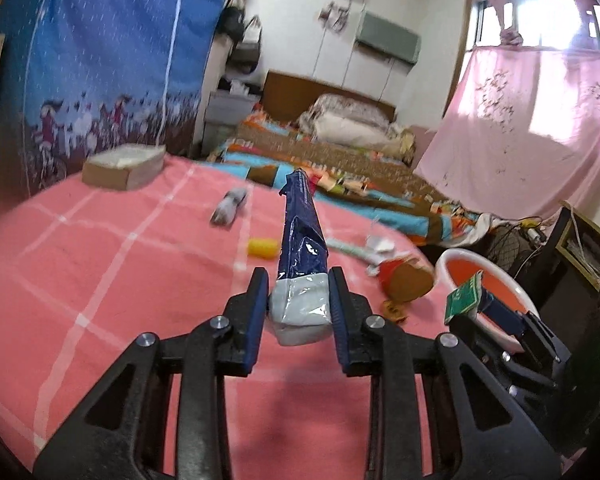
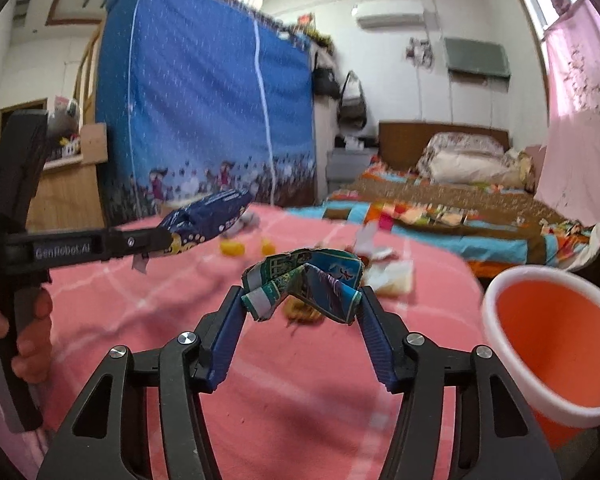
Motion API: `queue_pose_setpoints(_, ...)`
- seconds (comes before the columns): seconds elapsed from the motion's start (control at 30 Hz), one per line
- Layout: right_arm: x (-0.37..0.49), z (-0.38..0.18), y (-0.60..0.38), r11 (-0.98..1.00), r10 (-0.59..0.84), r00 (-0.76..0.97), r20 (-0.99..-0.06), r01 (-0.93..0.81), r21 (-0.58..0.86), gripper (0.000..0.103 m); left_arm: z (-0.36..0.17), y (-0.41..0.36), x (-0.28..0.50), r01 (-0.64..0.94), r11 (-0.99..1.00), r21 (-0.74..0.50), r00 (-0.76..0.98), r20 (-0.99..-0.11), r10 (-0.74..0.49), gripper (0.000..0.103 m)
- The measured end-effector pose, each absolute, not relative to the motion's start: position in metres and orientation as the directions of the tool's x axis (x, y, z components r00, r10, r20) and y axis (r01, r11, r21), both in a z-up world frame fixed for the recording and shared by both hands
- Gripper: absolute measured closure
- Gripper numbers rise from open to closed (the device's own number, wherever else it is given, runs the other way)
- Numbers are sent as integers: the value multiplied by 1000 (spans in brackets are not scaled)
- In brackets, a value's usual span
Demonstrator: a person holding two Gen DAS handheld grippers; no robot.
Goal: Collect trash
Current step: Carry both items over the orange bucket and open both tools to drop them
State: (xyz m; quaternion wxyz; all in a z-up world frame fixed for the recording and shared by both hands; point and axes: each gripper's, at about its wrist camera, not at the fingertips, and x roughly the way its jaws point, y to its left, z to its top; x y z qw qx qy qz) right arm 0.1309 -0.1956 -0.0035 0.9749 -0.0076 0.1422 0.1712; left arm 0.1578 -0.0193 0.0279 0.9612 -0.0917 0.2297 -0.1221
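My left gripper (image 1: 299, 304) is shut on a long blue and white snack wrapper (image 1: 300, 240) and holds it above the pink checked cloth (image 1: 100, 260). The wrapper also shows in the right wrist view (image 2: 204, 220), with the left gripper (image 2: 160, 242) at the left. My right gripper (image 2: 300, 304) is shut on a crumpled green and blue carton (image 2: 308, 284), held above the cloth (image 2: 260, 380). The right gripper (image 1: 480, 304) shows in the left wrist view, over the orange bin (image 1: 480, 276). The bin (image 2: 552, 344) stands at the right, just past the table edge.
More trash lies on the cloth: a grey wrapper (image 1: 230, 208), a yellow piece (image 1: 262, 249), a red and brown tub (image 1: 404, 280), white scraps (image 1: 376, 246) and crumbs (image 2: 300, 314). A cardboard box (image 1: 124, 166) sits far left. A bed (image 1: 320, 152) lies beyond the table.
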Motion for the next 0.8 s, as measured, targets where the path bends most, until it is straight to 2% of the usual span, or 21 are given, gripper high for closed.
queue_pose_setpoints(0.3,115,30,-242,979,204,974,-100,-200,50,48,60,-70,147,333,931,-151,906,-224,-360,69)
queue_pose_setpoints(0.43,109,44,-269,991,127,991,-31,-126,53,48,69,-96,148,400,908,-126,892,-174,-417,69)
queue_pose_setpoints(0.6,106,57,-304,997,29,999,14,-30,70,47,72,-134,153,481,871,-100,854,-168,-492,69)
queue_pose_setpoints(0.7,108,55,-323,995,-34,999,-1,34,90,47,70,-154,156,515,851,-98,829,-195,-524,69)
queue_pose_setpoints(0.8,114,50,-347,984,-91,994,-55,98,147,47,64,-176,170,532,839,-117,798,-262,-543,69)
